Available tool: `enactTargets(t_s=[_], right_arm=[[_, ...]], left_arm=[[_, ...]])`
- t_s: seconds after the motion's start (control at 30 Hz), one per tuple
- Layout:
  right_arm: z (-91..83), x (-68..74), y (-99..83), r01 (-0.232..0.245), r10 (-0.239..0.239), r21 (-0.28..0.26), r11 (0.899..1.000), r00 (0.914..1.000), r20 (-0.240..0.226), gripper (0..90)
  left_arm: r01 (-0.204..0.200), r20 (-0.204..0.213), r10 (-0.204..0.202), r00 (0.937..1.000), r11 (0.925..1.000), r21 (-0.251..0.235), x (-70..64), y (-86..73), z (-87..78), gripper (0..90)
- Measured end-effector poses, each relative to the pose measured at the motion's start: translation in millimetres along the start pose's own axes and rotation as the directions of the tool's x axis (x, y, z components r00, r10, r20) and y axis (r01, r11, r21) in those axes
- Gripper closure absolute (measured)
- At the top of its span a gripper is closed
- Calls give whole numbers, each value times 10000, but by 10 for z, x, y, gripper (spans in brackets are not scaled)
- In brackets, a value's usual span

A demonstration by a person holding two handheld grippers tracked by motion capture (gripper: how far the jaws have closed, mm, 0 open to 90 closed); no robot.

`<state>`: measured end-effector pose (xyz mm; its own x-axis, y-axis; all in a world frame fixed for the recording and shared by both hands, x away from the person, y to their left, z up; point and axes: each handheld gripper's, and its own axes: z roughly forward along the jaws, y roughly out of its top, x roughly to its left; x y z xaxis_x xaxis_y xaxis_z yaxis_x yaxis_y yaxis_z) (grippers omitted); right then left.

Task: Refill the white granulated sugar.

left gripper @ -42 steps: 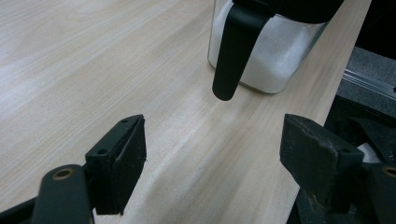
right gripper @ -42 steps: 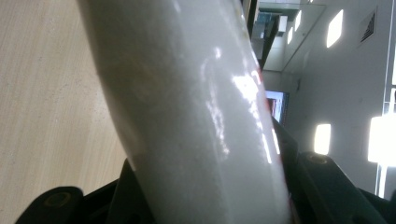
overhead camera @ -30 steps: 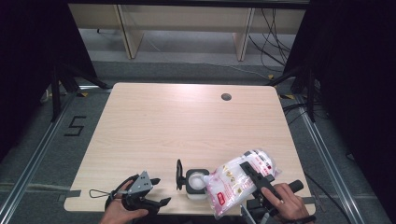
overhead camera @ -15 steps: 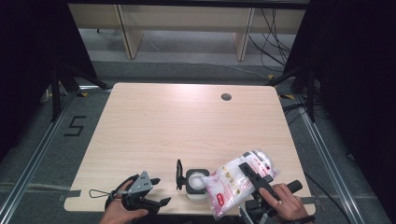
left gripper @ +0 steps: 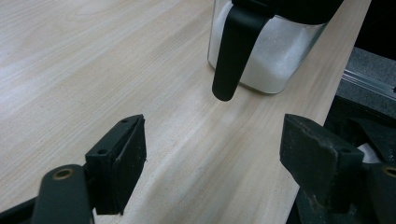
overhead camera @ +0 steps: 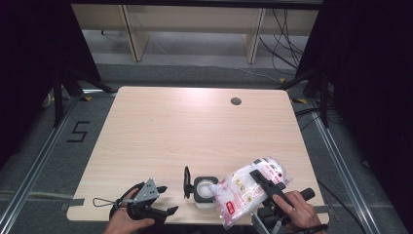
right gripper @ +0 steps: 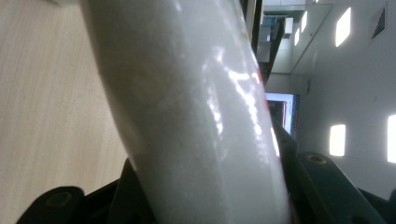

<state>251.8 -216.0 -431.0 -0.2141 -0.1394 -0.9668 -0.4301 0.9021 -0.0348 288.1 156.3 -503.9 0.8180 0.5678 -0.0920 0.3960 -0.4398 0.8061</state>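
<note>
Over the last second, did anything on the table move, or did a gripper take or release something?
Nothing has visibly changed. The right gripper still clamps the bag, tilted with its mouth over the open container. The left gripper stays open and empty at the table's near edge, beside the container's hanging black lid.

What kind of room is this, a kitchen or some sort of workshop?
Probably a lab or recording space, not a kitchen. A bare wooden table stands on grey flooring between dark curtains, with loose cables behind it and a taped number on the floor.
</note>
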Motion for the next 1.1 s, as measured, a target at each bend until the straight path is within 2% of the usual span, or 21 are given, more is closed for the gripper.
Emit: enactTargets(t_s=[0.03, 0.07, 0.2, 0.27, 0.33, 0.37, 0.4, 0.53, 0.67, 0.7, 0.73, 0.77, 0.8, 0.83, 0.9, 0.93, 0.97, 1.0, 1.03, 1.07, 1.1], right_arm=[[-1, 18, -16, -374, 374, -4, 9993, 9993, -60, 597], [7, 1, -32, -296, 294, -162, 9994, 9995, -91, 599], [29, 33, -91, -897, 884, -354, 9953, 9954, -364, 617], [23, 37, -95, -706, 695, -258, 9972, 9968, -391, 634], [38, 58, -101, -836, 820, -332, 9959, 9955, -476, 642], [31, 79, -103, -1130, 1118, -222, 9933, 9924, -524, 644], [32, 51, -100, -702, 686, -285, 9971, 9961, -548, 646], [53, 71, -89, -676, 649, -470, 9966, 9962, -573, 651], [67, 84, -88, -1008, 963, -614, 9930, 9927, -733, 654], [59, 106, -91, -1365, 1322, -491, 9894, 9878, -821, 654], [69, 85, -95, -1144, 1092, -631, 9914, 9907, -807, 654], [59, 77, -106, -1184, 1135, -616, 9911, 9905, -773, 655], [65, 107, -116, -1603, 1545, -617, 9851, 9840, -890, 655], [70, 81, -126, -1349, 1286, -772, 9879, 9884, -810, 656], [80, 93, -149, -1592, 1503, -905, 9831, 9838, -979, 657], [77, 120, -154, -2042, 1943, -815, 9755, 9741, -1154, 658], [81, 104, -161, -1983, 1877, -972, 9753, 9762, -1082, 659], [70, 155, -166, -2907, 2789, -851, 9530, 9518, -1278, 659], [94, 103, -189, -2387, 2251, -1116, 9647, 9667, -1220, 660], [89, 127, -207, -2939, 2802, -978, 9508, 9507, -1328, 660], [94, 129, -221, -3131, 2989, -1047, 9439, 9451, -1318, 661]], left_arm=[[-2, 2, 2, 10000, 10000, 2, 0, 0, 0, 225], [-1, 16, 1, 10000, 10000, 18, 2, 1, 0, 225], [3, 13, -3, 10000, 10000, 22, 1, 1, 1, 225], [-48, -19, 48, 10000, 10000, 74, 6, 1, 1, 225], [-50, -15, 50, 10000, 10000, 69, 5, 1, 1, 225], [-43, -14, 43, 10000, 10000, 69, 5, 1, 1, 225], [-43, -22, 43, 10000, 10000, 73, 5, 1, 1, 225], [-49, -15, 49, 10000, 10000, 76, 5, 1, 1, 225], [-27, -28, 27, 10000, 10000, 32, 5, -1, 5, 225], [-27, -38, 27, 10000, 10000, 35, 4, -1, 5, 225], [-185, -94, 187, 9998, 9997, 170, 18, 0, 0, 225], [-15, -11, 15, 10000, 10000, 24, 2, -2, 7, 225], [-5, -3, 5, 10000, 10000, 15, -1, -2, 6, 225], [-2, -10, 2, 10000, 10000, 22, 1, -2, 6, 225], [80, 1, -80, 10000, 10000, -41, -5, -2, 12, 225], [77, 0, -77, 10000, 10000, -40, -5, -2, 13, 225], [76, 1, -76, 10000, 10000, -41, -5, -2, 13, 225], [-151, -77, 152, 9999, 9998, 157, 14, 0, 3, 225], [10, -17, -10, 10000, 10000, 23, 1, -2, 9, 225], [82, -3, -82, 10000, 10000, -34, -5, -3, 13, 225], [-16, -42, 16, 10000, 10000, 49, 3, -3, 8, 225]])
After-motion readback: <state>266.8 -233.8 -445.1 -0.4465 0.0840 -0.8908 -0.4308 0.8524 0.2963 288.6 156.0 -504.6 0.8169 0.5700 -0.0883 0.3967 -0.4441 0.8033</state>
